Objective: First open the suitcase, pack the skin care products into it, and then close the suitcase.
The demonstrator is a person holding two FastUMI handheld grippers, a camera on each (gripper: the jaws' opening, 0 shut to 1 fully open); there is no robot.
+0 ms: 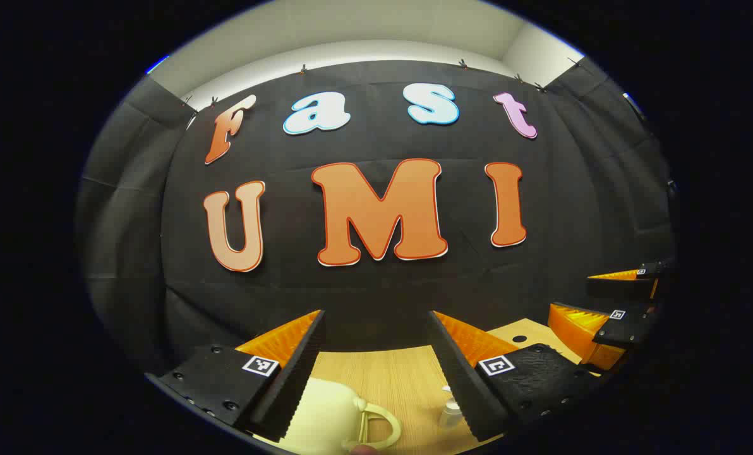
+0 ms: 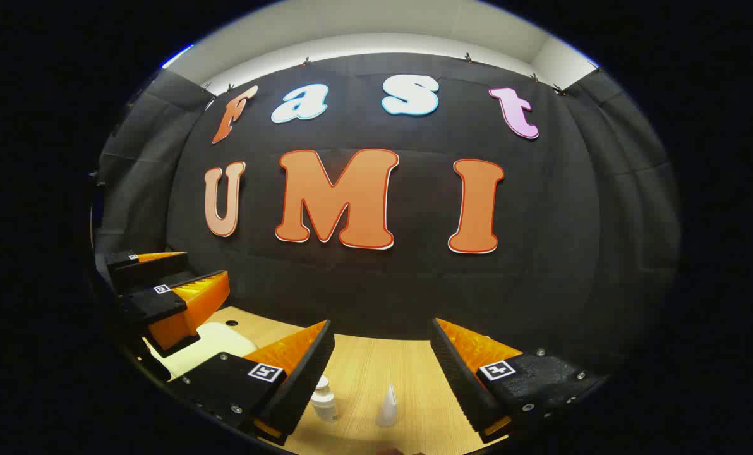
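Observation:
A cream suitcase (image 1: 326,417) with a looped handle lies on the wooden table (image 1: 389,373), just below and between the fingers of my left gripper (image 1: 376,313), which is open and holds nothing. Right of it stands a small pale bottle (image 1: 450,414). In the right gripper view, a small white bottle (image 2: 324,398) and a white cone-shaped product (image 2: 387,406) stand on the table (image 2: 376,360) below my right gripper (image 2: 381,322), which is open and empty. The suitcase (image 2: 206,344) shows at the left, under the left gripper (image 2: 204,265).
The booth's black cloth wall (image 1: 376,291) rises close behind the table's far edge. The right gripper (image 1: 572,294) hangs open at the right of the left gripper view. A small round hole (image 1: 519,339) marks the tabletop.

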